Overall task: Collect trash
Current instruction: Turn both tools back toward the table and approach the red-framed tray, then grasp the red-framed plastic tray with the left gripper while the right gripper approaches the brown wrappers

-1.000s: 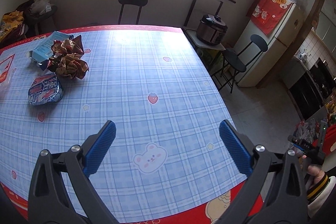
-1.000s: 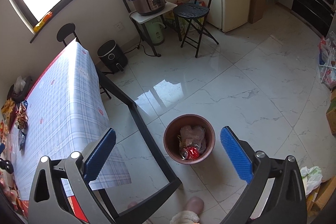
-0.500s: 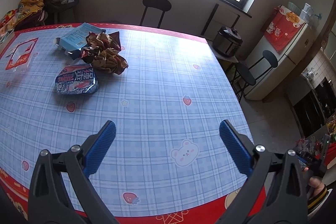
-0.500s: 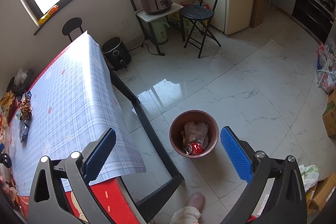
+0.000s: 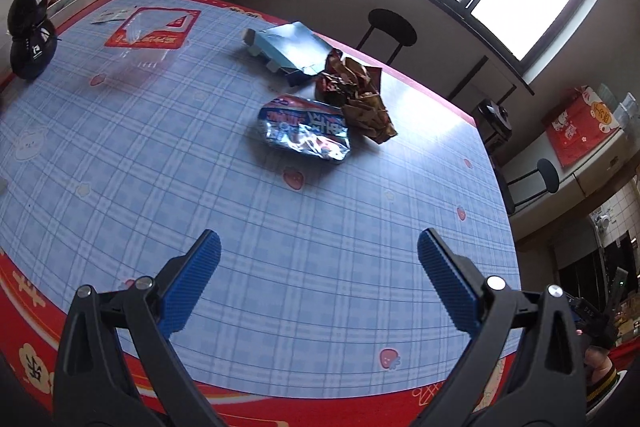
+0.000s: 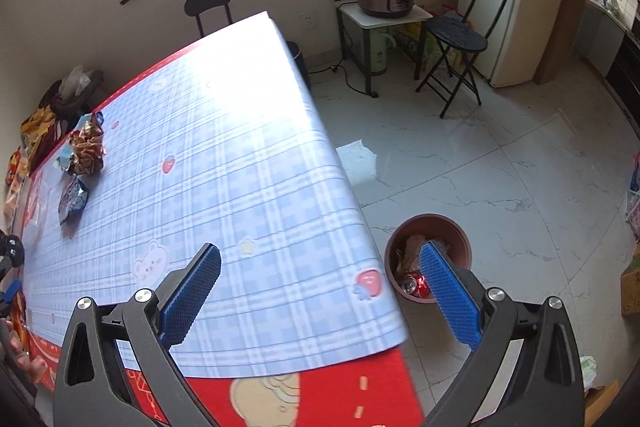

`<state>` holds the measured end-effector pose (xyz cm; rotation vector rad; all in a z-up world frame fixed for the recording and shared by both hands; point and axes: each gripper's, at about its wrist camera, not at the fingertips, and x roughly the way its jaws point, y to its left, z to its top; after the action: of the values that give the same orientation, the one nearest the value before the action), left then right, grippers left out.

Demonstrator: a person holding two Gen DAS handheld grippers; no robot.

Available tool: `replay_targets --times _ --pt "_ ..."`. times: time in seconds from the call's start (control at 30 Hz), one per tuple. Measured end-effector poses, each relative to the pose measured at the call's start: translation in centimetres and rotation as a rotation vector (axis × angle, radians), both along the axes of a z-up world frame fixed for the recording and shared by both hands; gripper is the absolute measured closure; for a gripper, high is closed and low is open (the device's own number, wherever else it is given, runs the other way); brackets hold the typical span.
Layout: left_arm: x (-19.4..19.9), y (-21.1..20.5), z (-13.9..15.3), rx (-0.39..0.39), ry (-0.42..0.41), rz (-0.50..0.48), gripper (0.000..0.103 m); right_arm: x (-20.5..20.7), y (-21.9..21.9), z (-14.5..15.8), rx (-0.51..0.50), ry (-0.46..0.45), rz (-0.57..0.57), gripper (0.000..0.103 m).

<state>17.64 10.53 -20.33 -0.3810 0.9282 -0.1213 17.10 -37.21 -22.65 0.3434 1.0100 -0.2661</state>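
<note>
Both tools are empty and spread wide. My left tool (image 5: pixel 318 253) hangs above the near part of the counter (image 5: pixel 120 155), and its fingers look toward the trash, so I think I am lining it up for the next pick. My right tool (image 6: pixel 320 269) hovers over the near right corner of the counter, beside the bin (image 6: pixel 428 257) on the floor. I judge it waits there because the bin is the place where every piece must go.

The trash lies together in the far part of the counter, well apart from the left tool. The silver bag (image 5: pixel 306 133) is the nearest piece. The brown wrapper (image 5: pixel 356 95) is crumpled and touches its far right side. The blue box (image 5: pixel 290 47) lies flat behind them. The bin already holds a red can (image 6: pixel 414 285) and some paper, so part of the work seems done.

Other things are also on the counter: a black bottle (image 5: pixel 28 23) at the far left edge and a red packet (image 5: pixel 154 29) near it. I cannot tell if the packet is trash. Nothing stands between the left tool and the silver bag, the cloth there is bare. The wrapper leans on the bag, so it may move when I pinch the bag.
</note>
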Motion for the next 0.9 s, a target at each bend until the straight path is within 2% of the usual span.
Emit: replay_targets --times 0.13,0.3,0.43,0.5,0.57,0.63,0.8,0.9 --pt "0.1 5.6 -1.0 0.017 0.018 0.054 0.006 3.5 5.4 0.1 -0.003 0.01 0.053 0.005" --pt "1.4 12.4 -1.4 0.024 0.023 0.137 0.006 6.9 11.5 0.1 0.049 -0.015 0.12 0.006" --pt "4.0 17.1 -1.0 0.004 0.028 0.18 0.006 9.4 15.9 -0.5 0.076 0.006 0.187 0.006" --pt "5.7 19.6 -1.0 -0.035 0.027 0.21 0.006 10.1 17.6 -0.7 0.078 0.01 0.209 0.006" --pt "7.5 22.0 -1.0 -0.068 0.018 0.247 0.006 10.7 18.9 -0.8 0.091 0.014 0.235 0.006" --pt "9.7 23.5 -1.1 -0.047 0.027 0.27 0.006 11.0 19.9 -0.8 0.084 0.013 0.263 0.006" --pt "16.0 25.2 -2.0 0.034 0.037 0.238 0.007 11.7 20.1 -1.1 0.034 0.029 0.28 0.006" --pt "19.6 26.4 -2.8 0.028 0.054 0.248 0.013 12.3 19.5 -1.5 0.032 0.047 0.262 0.006"
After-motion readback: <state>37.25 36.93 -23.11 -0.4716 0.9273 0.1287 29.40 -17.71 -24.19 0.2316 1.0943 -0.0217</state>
